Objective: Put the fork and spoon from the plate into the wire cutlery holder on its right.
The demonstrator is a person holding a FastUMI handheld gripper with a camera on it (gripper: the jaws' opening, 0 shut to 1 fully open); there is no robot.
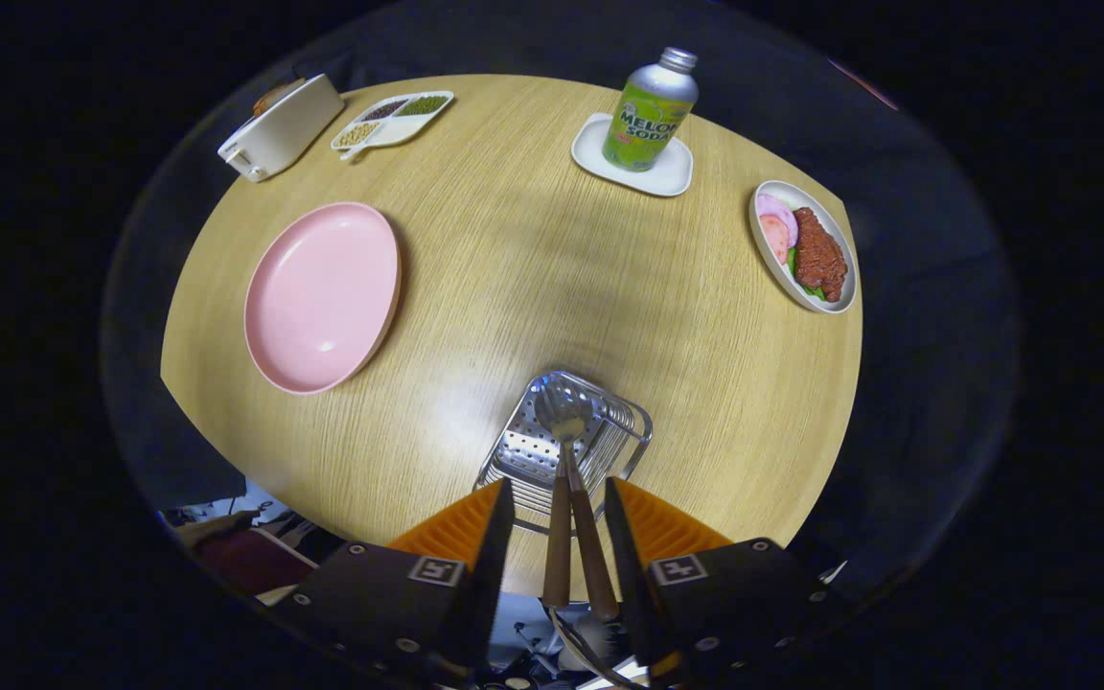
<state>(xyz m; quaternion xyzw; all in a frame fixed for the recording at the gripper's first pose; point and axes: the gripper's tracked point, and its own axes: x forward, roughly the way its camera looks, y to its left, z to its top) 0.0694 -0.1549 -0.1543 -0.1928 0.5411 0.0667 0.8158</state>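
Note:
The wire cutlery holder (566, 441) stands on the wooden table just ahead of my fingers, seen from above. Two brown-handled utensils stand in it, their handles rising between my fingers. The spoon (563, 414) shows its bowl inside the holder. The other handle (556, 546), probably the fork's, lies beside it, and its head is hidden. My gripper (560, 485) is open above the holder, with the fingers on either side of both handles and a gap on the left. The pink plate (322, 295) lies bare beyond and to the left of the holder.
A soda bottle (652, 113) stands on a white coaster (677, 172) at the far side. A dish of meat and vegetables (804, 247) sits at the right edge. A divided snack dish (393, 121) and a white box (282, 128) sit far left.

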